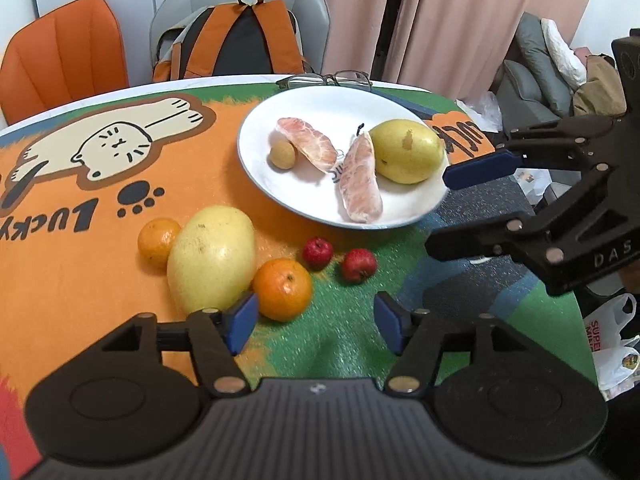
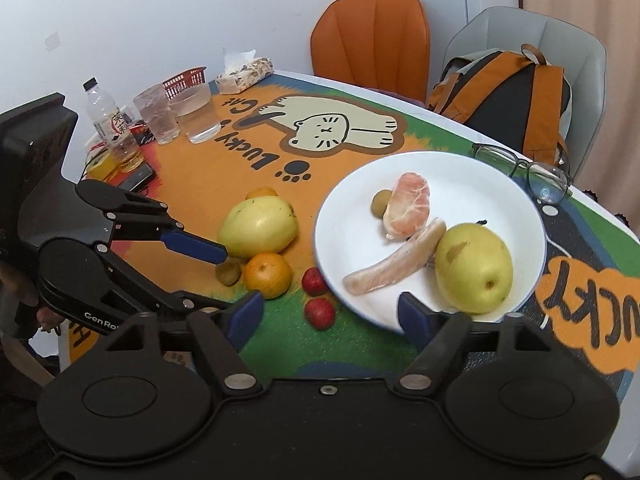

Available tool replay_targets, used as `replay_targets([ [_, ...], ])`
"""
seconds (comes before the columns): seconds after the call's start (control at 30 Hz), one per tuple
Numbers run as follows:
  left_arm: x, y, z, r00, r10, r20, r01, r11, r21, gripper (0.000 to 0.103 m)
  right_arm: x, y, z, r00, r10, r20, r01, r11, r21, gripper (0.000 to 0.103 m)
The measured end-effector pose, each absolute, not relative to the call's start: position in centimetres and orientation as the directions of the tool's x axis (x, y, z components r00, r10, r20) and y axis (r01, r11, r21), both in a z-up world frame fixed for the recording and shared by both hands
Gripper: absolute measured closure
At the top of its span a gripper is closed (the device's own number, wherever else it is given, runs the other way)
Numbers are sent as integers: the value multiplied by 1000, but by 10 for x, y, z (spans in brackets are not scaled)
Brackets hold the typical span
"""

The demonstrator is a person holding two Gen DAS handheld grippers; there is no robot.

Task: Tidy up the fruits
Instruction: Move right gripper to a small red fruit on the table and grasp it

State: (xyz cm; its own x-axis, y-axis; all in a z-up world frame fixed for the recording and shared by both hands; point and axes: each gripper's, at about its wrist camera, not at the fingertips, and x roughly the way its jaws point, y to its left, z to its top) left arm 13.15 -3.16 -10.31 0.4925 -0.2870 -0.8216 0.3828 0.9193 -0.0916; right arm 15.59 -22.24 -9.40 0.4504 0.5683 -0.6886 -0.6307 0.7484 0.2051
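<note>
A white plate (image 1: pixel 320 120) (image 2: pixel 460 176) holds a yellow pear (image 1: pixel 406 150) (image 2: pixel 474 268), two peeled pomelo segments (image 1: pixel 360 182) (image 2: pixel 408 204) and a small round brownish fruit (image 1: pixel 283 153). On the mat beside it lie a large yellow fruit (image 1: pixel 212 258) (image 2: pixel 260 226), two oranges (image 1: pixel 282 290) (image 2: pixel 267 274), two small red fruits (image 1: pixel 359 265) (image 2: pixel 319 312) and a small greenish fruit (image 2: pixel 229 272). My left gripper (image 1: pixel 315 322) (image 2: pixel 224 280) is open and empty, near the orange. My right gripper (image 2: pixel 332 316) (image 1: pixel 437 212) is open and empty at the plate's near rim.
Spectacles (image 1: pixel 328 79) (image 2: pixel 524 168) lie just past the plate. At the table's far corner stand two plastic cups (image 2: pixel 194 114), a bottle (image 2: pixel 105 112), a tissue pack (image 2: pixel 244 74) and a red basket (image 2: pixel 185 78). Beyond are two chairs and a backpack (image 1: pixel 240 40).
</note>
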Motion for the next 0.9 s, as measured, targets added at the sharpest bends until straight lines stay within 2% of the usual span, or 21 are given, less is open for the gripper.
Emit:
replay_targets([
  [0.1, 126, -31, -105, 500, -282, -819, 377, 922, -88, 25, 150, -223, -96, 459, 568, -683, -616, 758, 216, 15],
  [0.13, 124, -31, -106, 500, -280, -820, 373, 923, -88, 24, 149, -223, -96, 466, 563, -683, -605, 766, 218, 12],
  [0.4, 117, -34, -118, 524, -267, -809, 374, 925, -63, 25, 139, -227, -99, 466, 557, -688, -578, 780, 239, 12],
  [0.67, 125, -39, -128, 572, -223, -790, 301, 952, -51, 27, 130, -230, -101, 464, 548, -696, -578, 783, 230, 12],
  [0.73, 129, -39, -131, 570, -214, -793, 284, 957, -55, 29, 129, -230, -101, 463, 546, -698, -578, 783, 230, 12],
  [0.9, 141, -39, -143, 548, -187, -815, 240, 969, -61, 46, 128, -231, -102, 463, 545, -699, -579, 783, 226, 12],
])
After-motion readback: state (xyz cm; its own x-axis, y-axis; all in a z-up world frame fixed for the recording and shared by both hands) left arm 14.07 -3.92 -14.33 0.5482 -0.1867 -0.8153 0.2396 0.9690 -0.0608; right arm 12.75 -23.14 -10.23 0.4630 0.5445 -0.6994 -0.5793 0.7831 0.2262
